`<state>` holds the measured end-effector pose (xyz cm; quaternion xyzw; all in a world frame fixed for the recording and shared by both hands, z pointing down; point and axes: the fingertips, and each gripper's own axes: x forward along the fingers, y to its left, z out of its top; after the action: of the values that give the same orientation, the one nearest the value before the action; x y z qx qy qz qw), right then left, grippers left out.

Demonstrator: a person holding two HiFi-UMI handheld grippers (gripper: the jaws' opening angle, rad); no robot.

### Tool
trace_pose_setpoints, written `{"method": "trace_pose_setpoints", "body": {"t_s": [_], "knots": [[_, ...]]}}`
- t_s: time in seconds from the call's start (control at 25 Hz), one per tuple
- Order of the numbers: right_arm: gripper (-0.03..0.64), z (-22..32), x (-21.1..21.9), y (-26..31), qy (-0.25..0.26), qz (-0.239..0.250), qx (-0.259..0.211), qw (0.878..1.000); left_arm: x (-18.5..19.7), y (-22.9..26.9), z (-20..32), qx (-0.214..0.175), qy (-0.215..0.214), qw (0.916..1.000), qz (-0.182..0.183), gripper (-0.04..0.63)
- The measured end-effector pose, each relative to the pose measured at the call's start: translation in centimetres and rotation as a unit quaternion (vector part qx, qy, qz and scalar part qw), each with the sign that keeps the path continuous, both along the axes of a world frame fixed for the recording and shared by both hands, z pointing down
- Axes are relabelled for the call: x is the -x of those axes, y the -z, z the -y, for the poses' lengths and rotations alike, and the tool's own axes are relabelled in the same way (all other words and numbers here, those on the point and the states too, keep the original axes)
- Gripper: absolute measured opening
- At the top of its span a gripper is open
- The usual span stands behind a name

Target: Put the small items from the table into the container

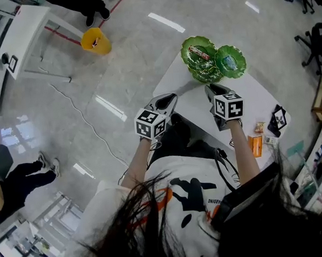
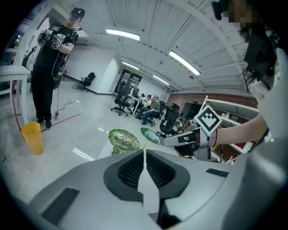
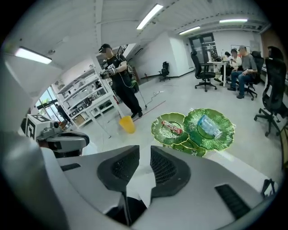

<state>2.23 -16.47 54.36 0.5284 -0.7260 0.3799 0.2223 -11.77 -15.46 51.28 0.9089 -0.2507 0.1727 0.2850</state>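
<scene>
White tee w/ black print sits nearest in the head view, both forearms reaching out over a white table [image 1: 258, 98]. By the R forearm, near the table's right edge, lies an orange packet [image 1: 255, 145]. A couple of smaller items [image 1: 259, 127] lie just beyond it, w/ a black marker card [image 1: 278, 119] beside those. L gripper [image 1: 167, 100] hovers at the table's left edge, pads closed together, nothing btwn them. R gripper [image 1: 216, 87] is over the table, jaws at a narrow gap, empty. Both point toward the green leaf-shaped container [image 1: 191, 59] at the table's far corner. One lobe holds a red-wrapped item [image 1: 199, 52], another a clear bluish packet [image 1: 229, 62]. Beyond, on the grey floor: a yellow bin [image 1: 96, 41], w/ a person in black [image 2: 51, 67] standing next to it.
</scene>
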Motion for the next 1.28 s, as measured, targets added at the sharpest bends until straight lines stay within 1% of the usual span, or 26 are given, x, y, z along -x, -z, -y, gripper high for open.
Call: {"method": "trace_pose_setpoints", "body": {"t_s": [0.24,0.52,0.76,1.04,1.28], "knots": [[0.063,-4.0,-2.2,1.5,-0.034,0.010,-0.021,0.999,-1.7,0.8,-2.4,-0.010,-0.007,0.9999,-0.001,0.011],[0.043,-11.4,-4.8,0.9,-0.085,0.032,-0.014,0.996,-3.3,1.6,-7.8,-0.010,-0.022,0.9997,-0.001,0.011],[0.037,-17.4,-5.8,0.6,-0.114,0.046,-0.008,0.992,-4.4,1.8,-13.2,-0.005,-0.036,0.9993,0.002,0.011],[0.037,-22.6,-7.5,1.8,-0.152,0.063,-0.026,0.986,-6.6,3.0,-17.6,-0.014,-0.054,0.9985,0.000,0.011],[0.037,-27.0,-8.6,1.9,-0.173,0.066,-0.027,0.982,-8.2,3.8,-20.9,-0.021,-0.068,0.9975,-0.002,0.011]]}}
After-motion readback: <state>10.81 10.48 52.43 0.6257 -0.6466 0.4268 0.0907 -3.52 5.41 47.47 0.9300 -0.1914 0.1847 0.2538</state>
